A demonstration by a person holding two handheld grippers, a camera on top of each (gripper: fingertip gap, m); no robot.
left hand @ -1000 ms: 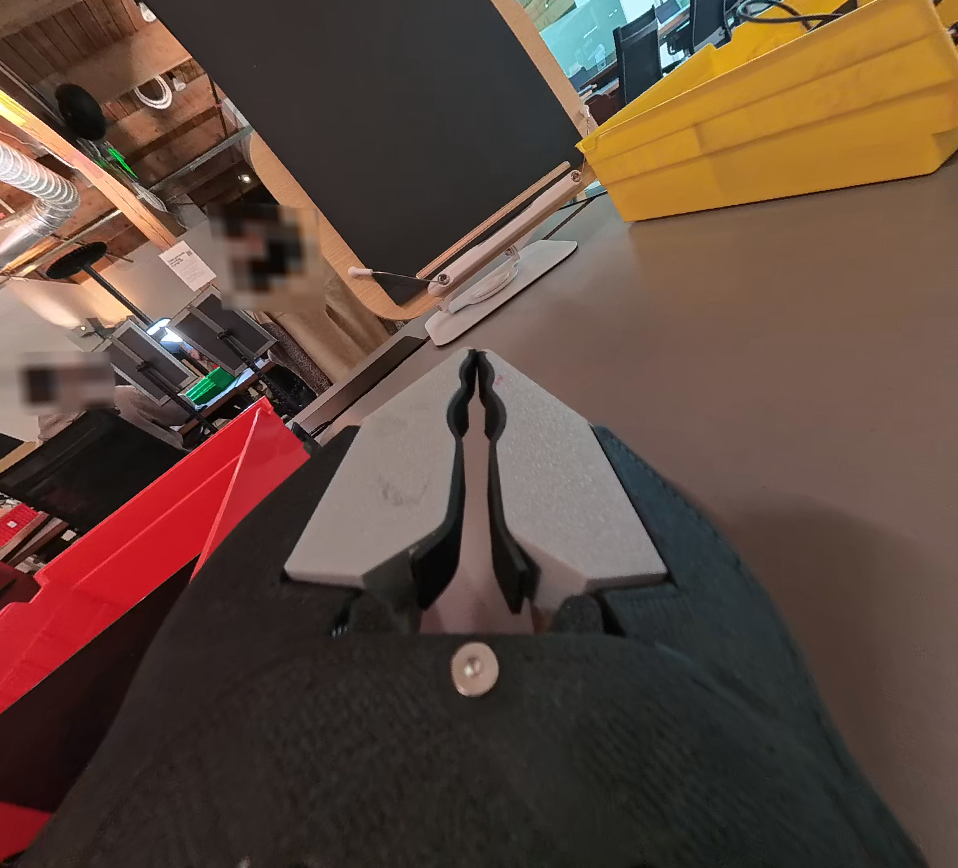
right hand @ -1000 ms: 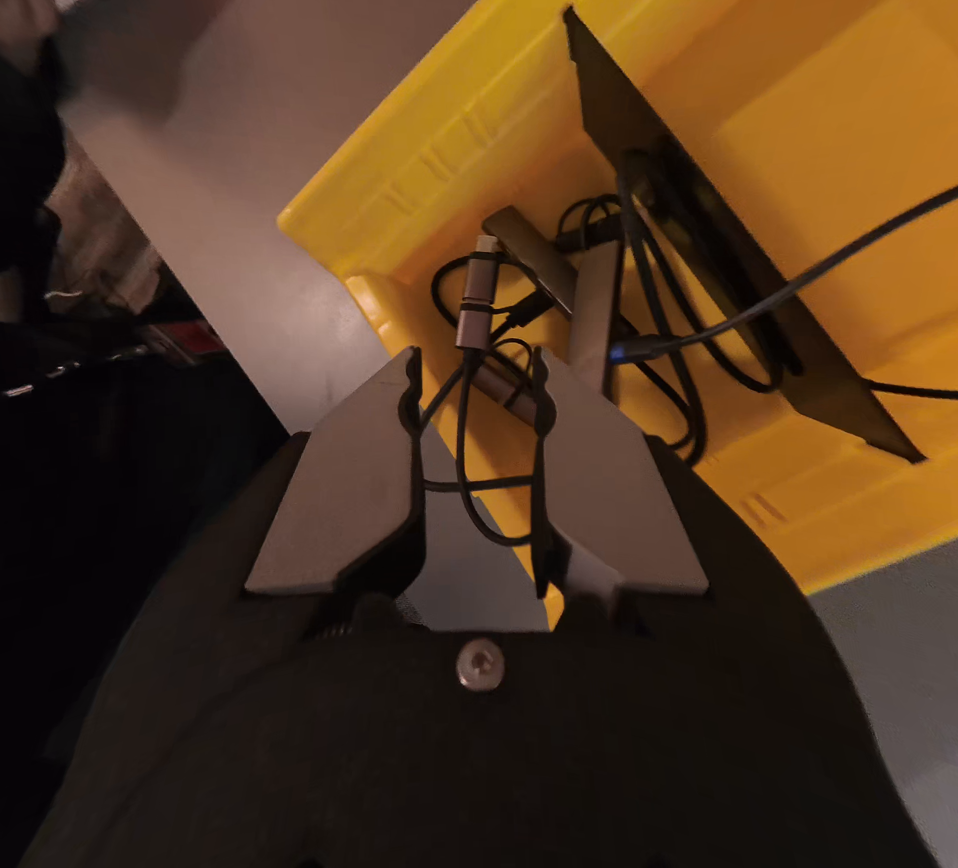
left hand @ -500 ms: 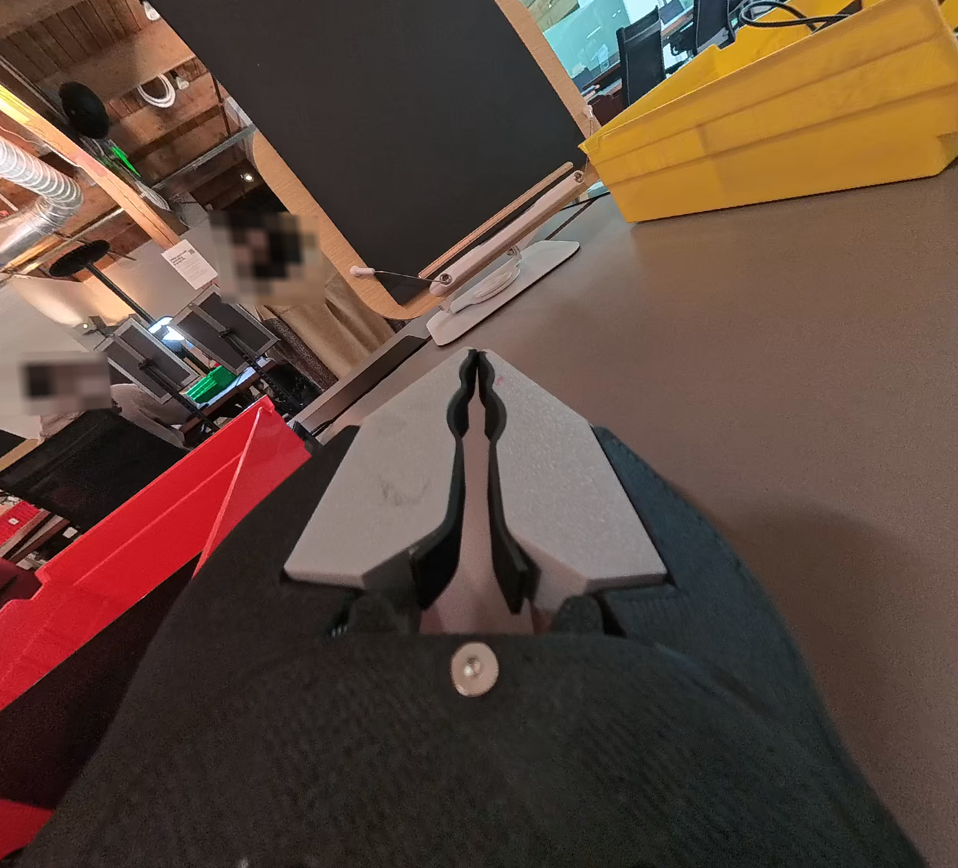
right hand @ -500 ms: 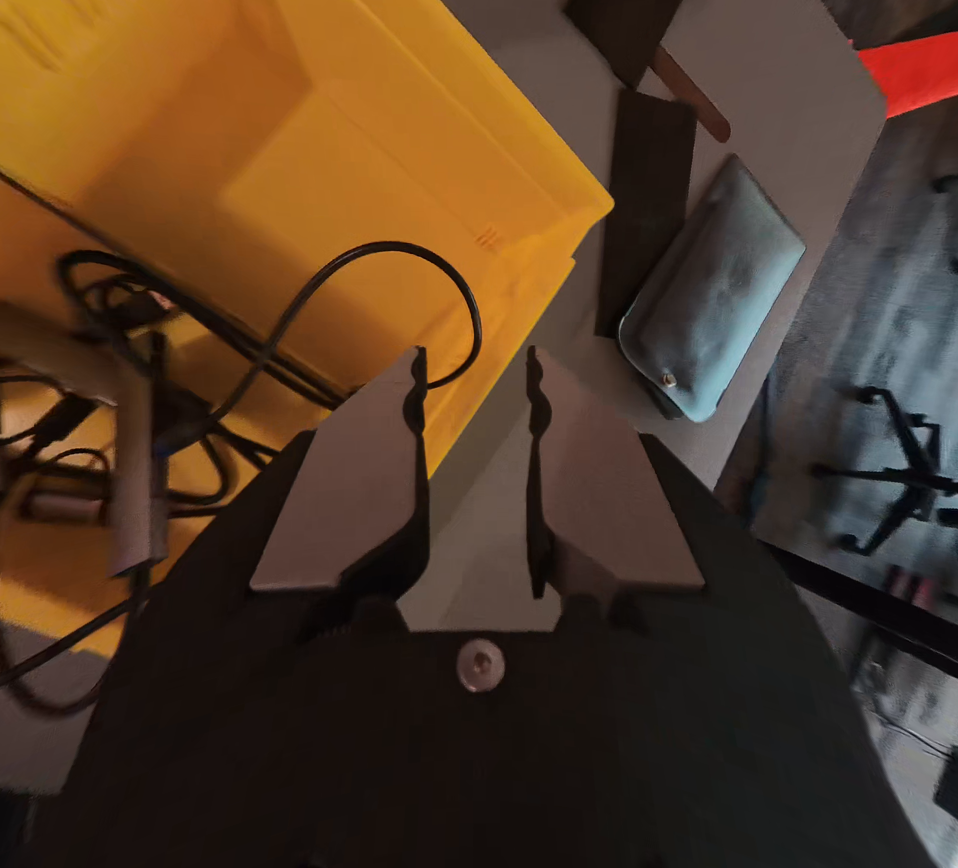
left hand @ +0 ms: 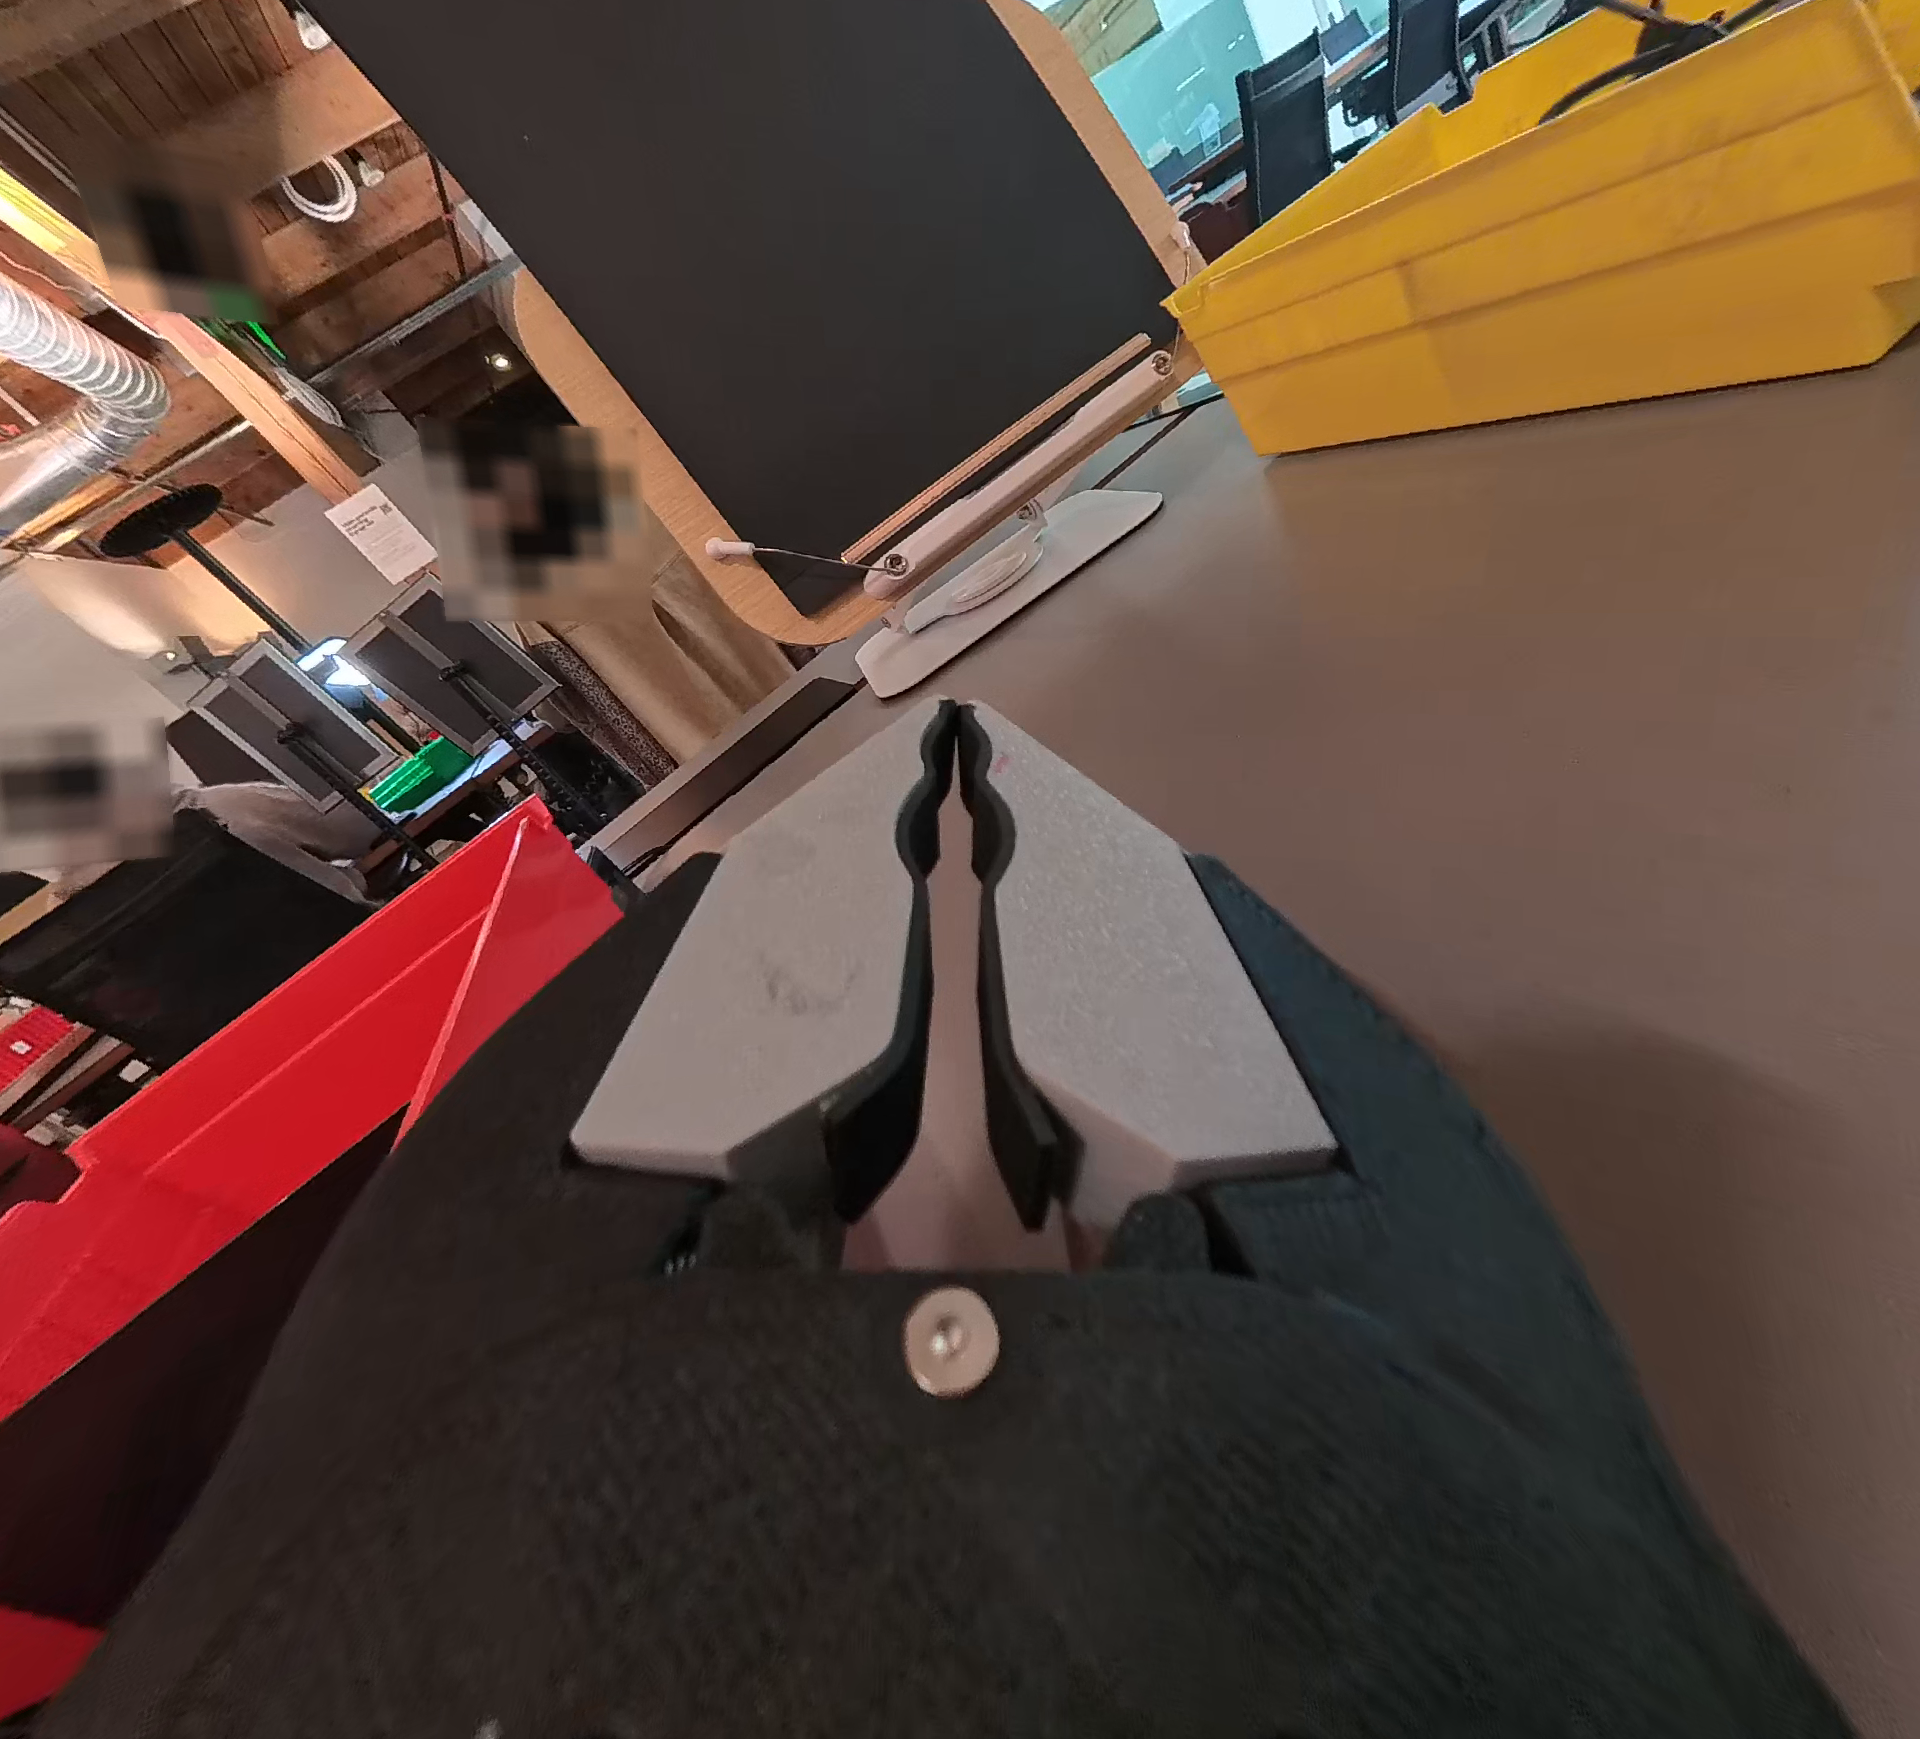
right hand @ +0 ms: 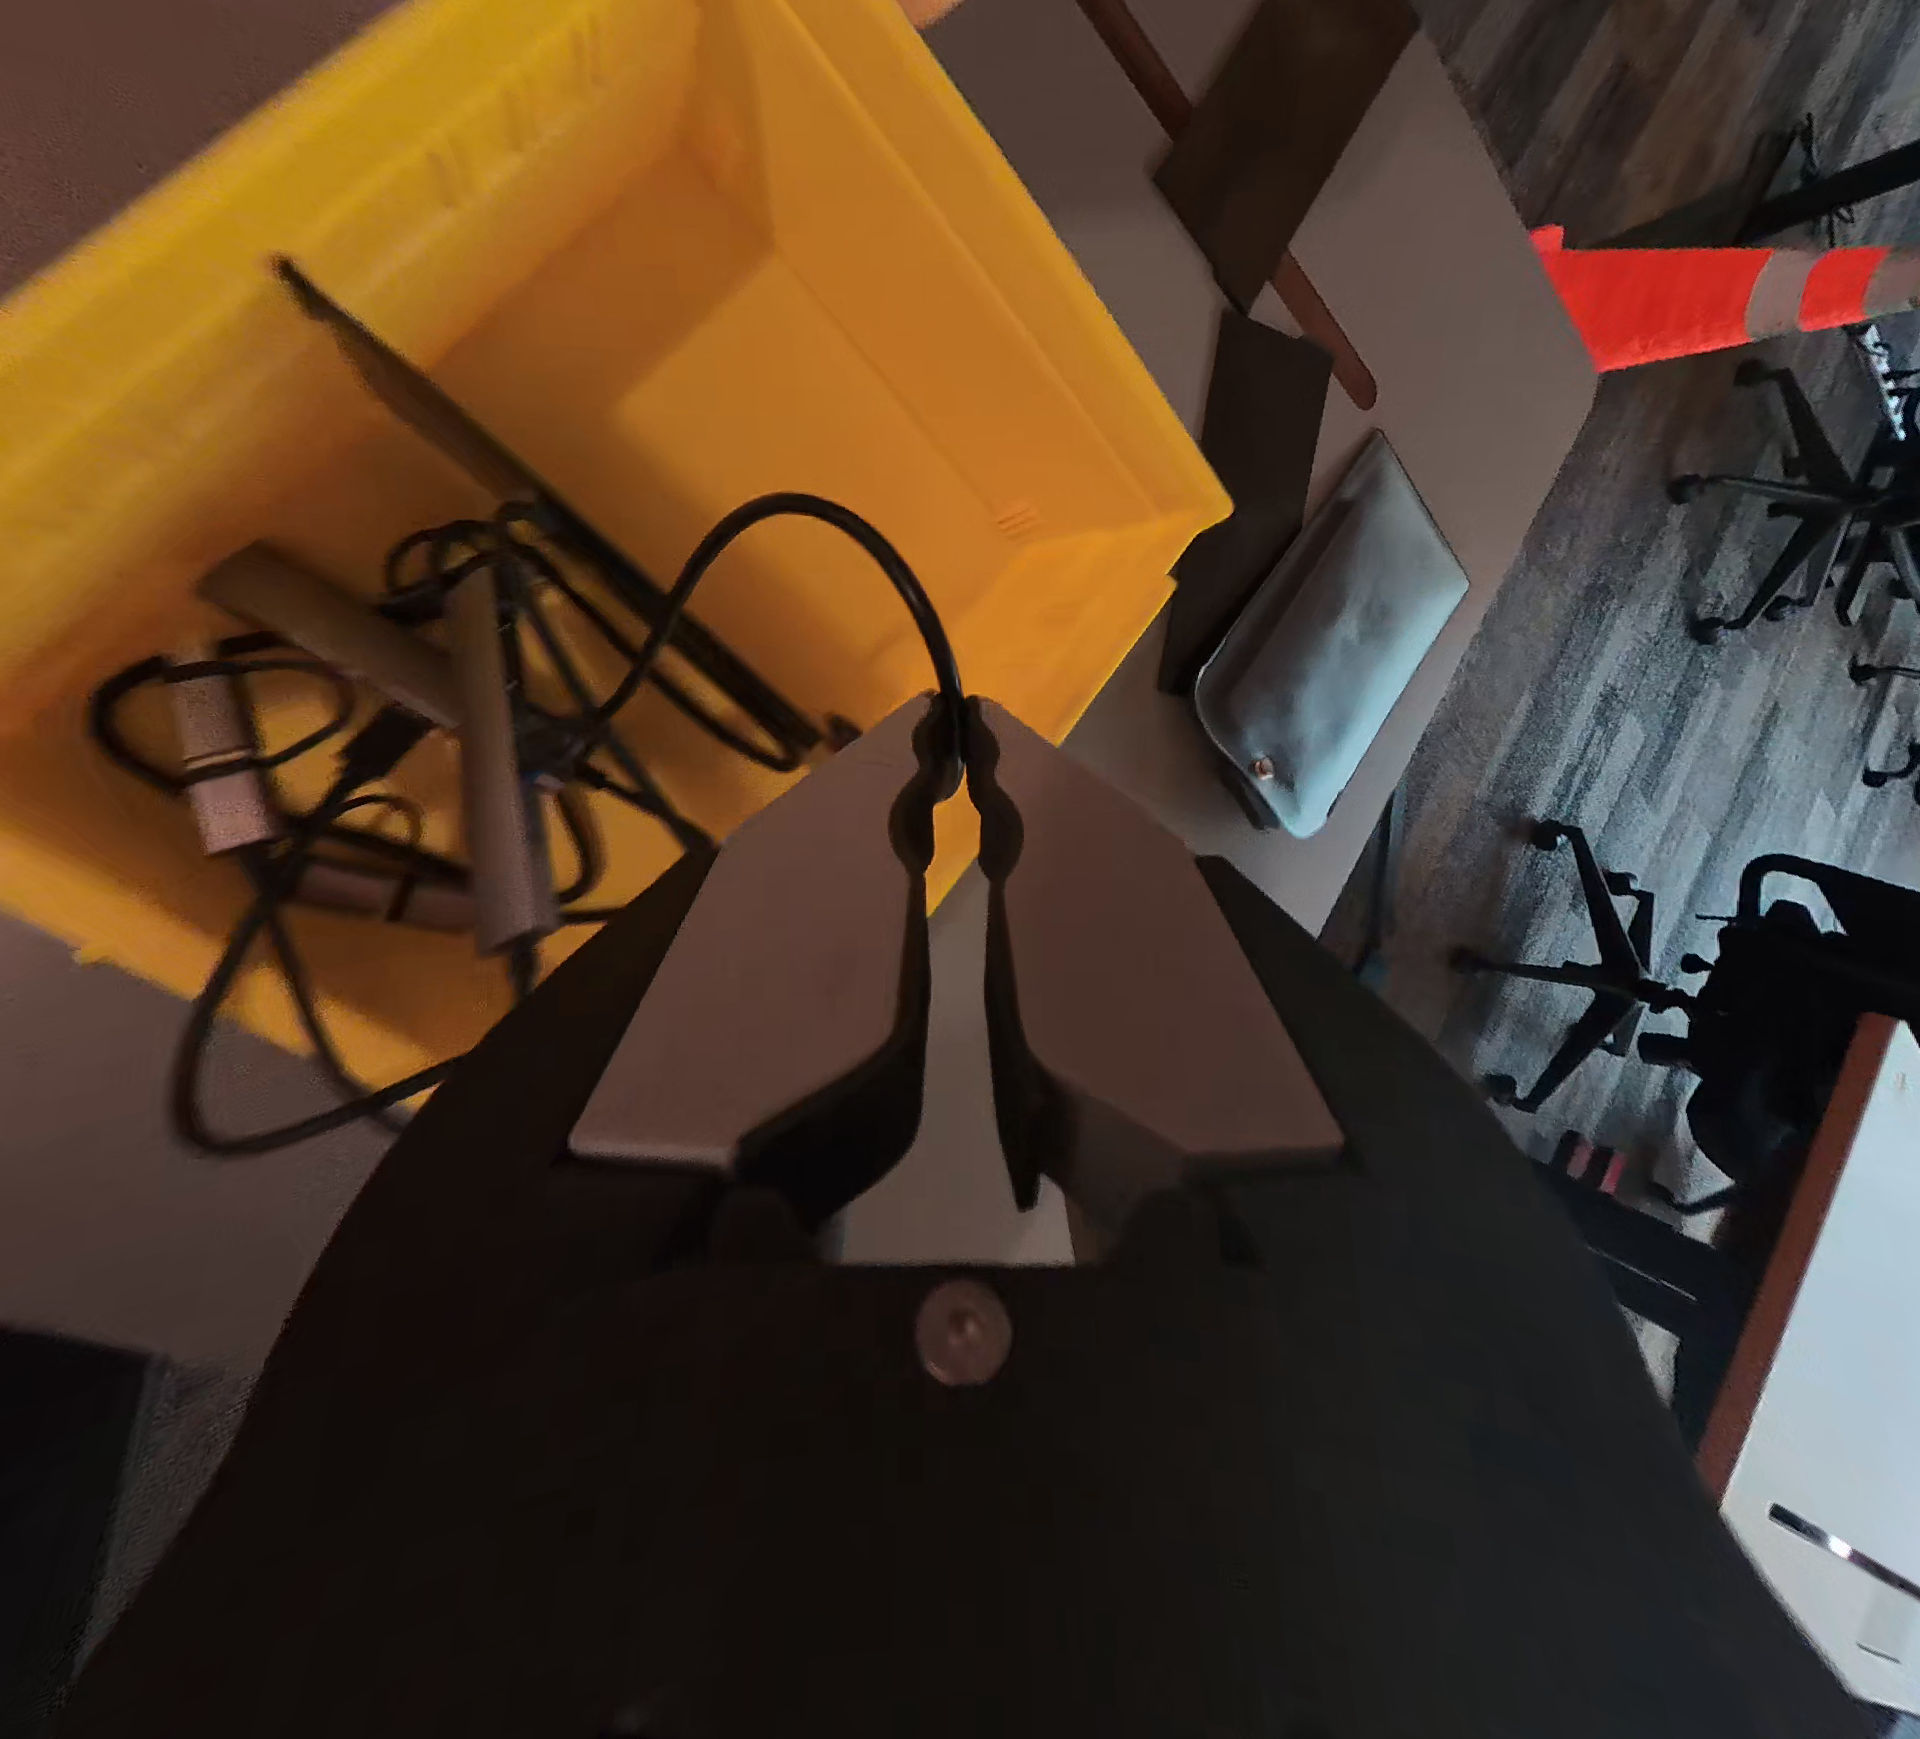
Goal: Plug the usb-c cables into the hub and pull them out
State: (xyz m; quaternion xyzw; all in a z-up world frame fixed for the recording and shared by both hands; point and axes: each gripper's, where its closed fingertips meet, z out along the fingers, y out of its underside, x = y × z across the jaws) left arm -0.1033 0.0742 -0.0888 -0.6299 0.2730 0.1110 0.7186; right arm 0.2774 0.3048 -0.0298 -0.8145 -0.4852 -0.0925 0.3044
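Right gripper [right hand: 951, 733] pinches a black cable [right hand: 831, 515] looping from the yellow bin [right hand: 582, 131] at ten o'clock. Left gripper [left hand: 956, 739] sits low over the surface [left hand: 1507, 754], fingers together, holding nothing.

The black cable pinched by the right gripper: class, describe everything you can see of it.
The black cable is thin, round and rubbery-looking. It arches up in a loop from the tangle of cables and grey hubs inside the yellow bin, then curves down to the right gripper, whose fingers are shut on it at their tips. Its ends are hidden, so which plug it carries cannot be told.
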